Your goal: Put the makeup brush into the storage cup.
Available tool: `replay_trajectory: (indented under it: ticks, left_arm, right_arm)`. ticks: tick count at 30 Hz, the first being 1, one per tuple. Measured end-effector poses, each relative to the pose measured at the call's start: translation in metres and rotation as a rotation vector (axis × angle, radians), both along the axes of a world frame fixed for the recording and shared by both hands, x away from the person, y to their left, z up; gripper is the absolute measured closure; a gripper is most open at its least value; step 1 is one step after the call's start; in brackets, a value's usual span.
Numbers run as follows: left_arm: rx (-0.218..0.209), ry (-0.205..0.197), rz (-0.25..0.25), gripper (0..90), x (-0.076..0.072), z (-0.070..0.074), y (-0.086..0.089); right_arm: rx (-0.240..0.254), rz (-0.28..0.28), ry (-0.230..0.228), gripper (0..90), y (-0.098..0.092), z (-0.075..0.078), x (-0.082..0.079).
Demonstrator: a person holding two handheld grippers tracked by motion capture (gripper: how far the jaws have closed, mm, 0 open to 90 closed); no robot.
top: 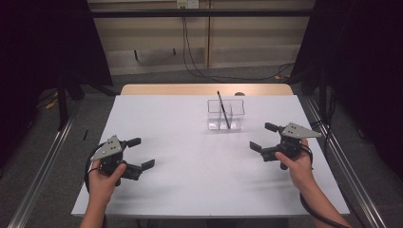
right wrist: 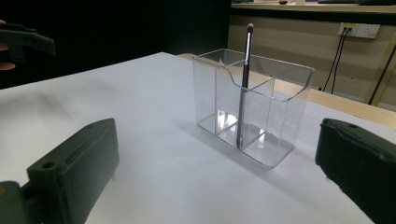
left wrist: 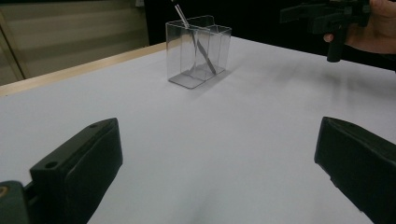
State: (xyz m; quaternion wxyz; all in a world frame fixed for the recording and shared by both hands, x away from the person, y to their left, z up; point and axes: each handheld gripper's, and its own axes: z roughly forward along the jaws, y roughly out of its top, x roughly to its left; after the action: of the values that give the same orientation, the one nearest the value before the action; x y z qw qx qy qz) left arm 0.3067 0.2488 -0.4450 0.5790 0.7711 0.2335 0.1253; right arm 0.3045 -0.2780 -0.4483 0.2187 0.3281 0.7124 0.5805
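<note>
A clear plastic organiser (top: 226,114) stands on the white table (top: 190,156), closer to the far edge than the near one and a little toward the right side. Inner walls split it into compartments, and a slim dark pen (top: 223,110) leans inside it, tip down on the floor of the box and top end poking well above the rim. In the right gripper view the pen (right wrist: 243,84) rests against a dividing wall of the organiser (right wrist: 254,105); which compartment its tip sits in cannot be told for sure.

The left gripper (top: 144,153) is held near the table's near left corner, its jaws spread wide with nothing between them. In the left gripper view the organiser (left wrist: 198,50) is well ahead, with bare white tabletop (left wrist: 210,140) all the way to it.

The right gripper (top: 261,136) is held near the right edge, just off the organiser's near right side but apart from it, its jaws likewise wide apart and empty. It also appears at the top right of the left gripper view, gripped by a hand (left wrist: 373,30).

A strip of bare wood (top: 204,89) runs along the table's far edge. Beyond it, cables (top: 199,66) hang down a pale wall from a socket (right wrist: 359,30) and trail over the grey floor. Metal rails (top: 43,166) flank the table on both sides. Nothing lies between either gripper and the organiser.
</note>
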Motion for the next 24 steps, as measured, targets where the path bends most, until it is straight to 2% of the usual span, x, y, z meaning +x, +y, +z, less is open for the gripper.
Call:
replay_trajectory:
  ticks: [24]
  left_arm:
    - [0.004, -0.001, -0.002, 0.9, 0.0, 0.0, 0.0]
  right_arm:
    - [-0.014, -0.022, 0.001, 0.0, -0.019, -0.007, -0.018]
